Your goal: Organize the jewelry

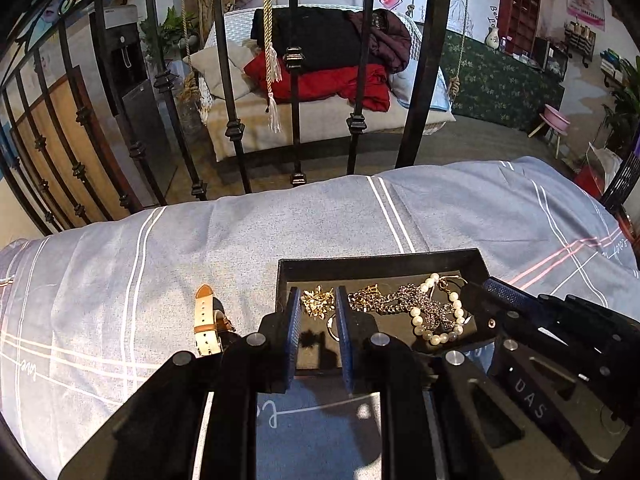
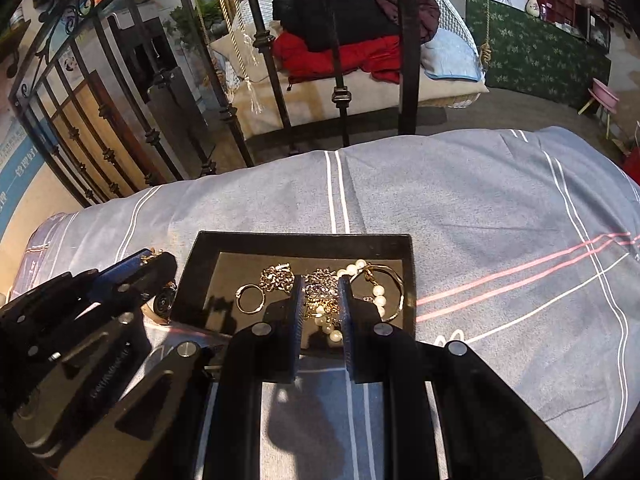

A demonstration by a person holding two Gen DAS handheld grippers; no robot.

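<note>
A shallow black tray (image 1: pixel 376 266) lies on a bed under a grey-blue quilt (image 1: pixel 240 240) with white and pink stripes. Inside it sits a tangle: a gold leaf brooch (image 1: pixel 318 300), a dark metal chain (image 1: pixel 404 302) heaped in the middle, a pearl strand (image 1: pixel 436 320) looping through it, a gold ring (image 2: pixel 250 298) near the left side and a thin gold bangle (image 2: pixel 394 286) at the right. A watch with a tan and cream strap (image 1: pixel 206 322) lies on the quilt just left of the tray, outside it.

The left tongs (image 1: pixel 319 332) hover over the tray's left part, parted by a narrow gap, with the brooch seen between the pads and nothing gripped. The right tongs (image 2: pixel 320 312) hang over the chain and pearls, likewise narrowly apart and holding nothing.

Beyond the tray the quilt runs bare to the bed's far edge, where a black iron bedstead (image 1: pixel 294 80) rises; wide quilt lies open to the right
</note>
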